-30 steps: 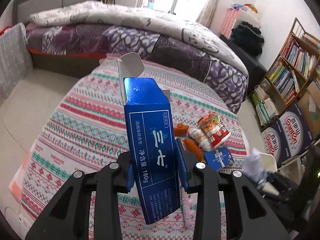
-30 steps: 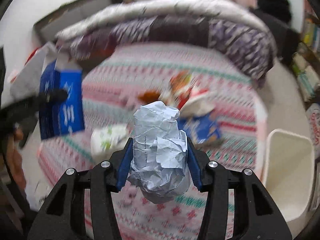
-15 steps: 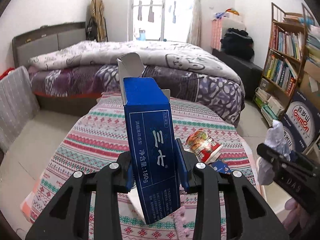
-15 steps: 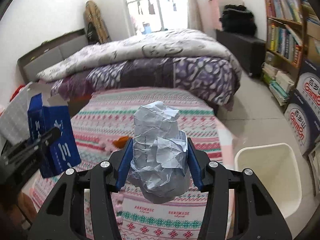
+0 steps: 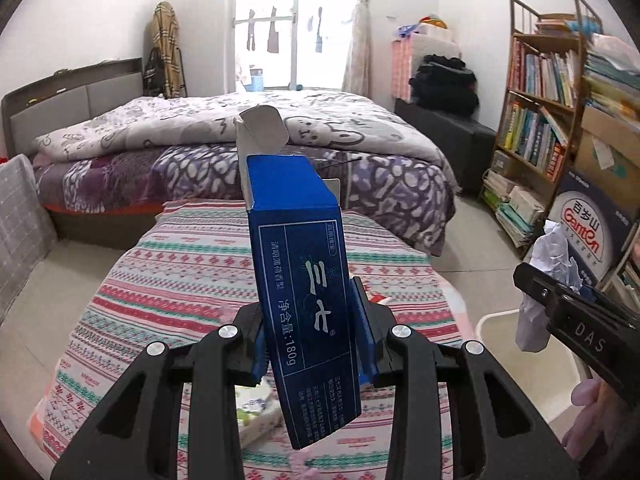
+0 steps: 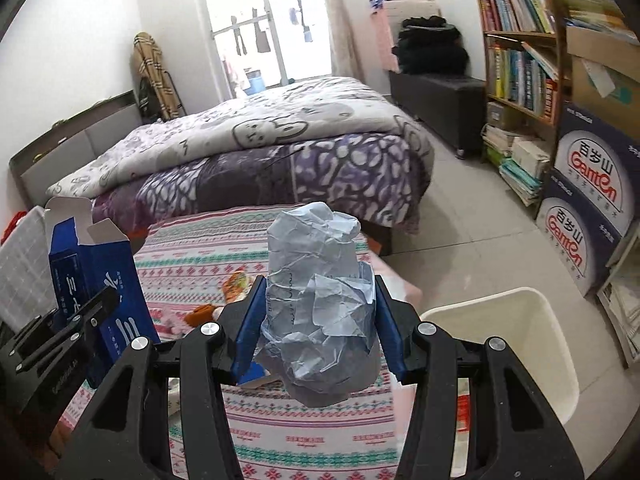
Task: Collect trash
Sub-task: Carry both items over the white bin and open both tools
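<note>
My left gripper (image 5: pixel 310 330) is shut on a tall blue carton (image 5: pixel 304 292) with its top flaps open, held upright above the striped table. My right gripper (image 6: pixel 316 316) is shut on a crumpled ball of pale grey paper (image 6: pixel 320 308). In the right wrist view the blue carton (image 6: pixel 100 280) and left gripper (image 6: pixel 92 312) show at the far left. In the left wrist view the paper ball (image 5: pixel 548 264) and right gripper sit at the right edge. A cream bin (image 6: pixel 516 344) stands on the floor to the right of the table, lower right of the paper ball.
The table carries a striped patterned cloth (image 5: pixel 188 264) with a white-green packet (image 5: pixel 256 412) and orange wrappers (image 6: pixel 236 284) on it. A bed (image 5: pixel 224 140) lies behind. Bookshelves (image 5: pixel 536 108) and stacked water cartons (image 6: pixel 584 200) line the right wall. A hand (image 5: pixel 592 412) shows at right.
Both grippers have risen and tilted up, so the table litter dropped out of the left view and the room came into sight. The bin now sits nearer the right gripper. Both grips are unchanged.
</note>
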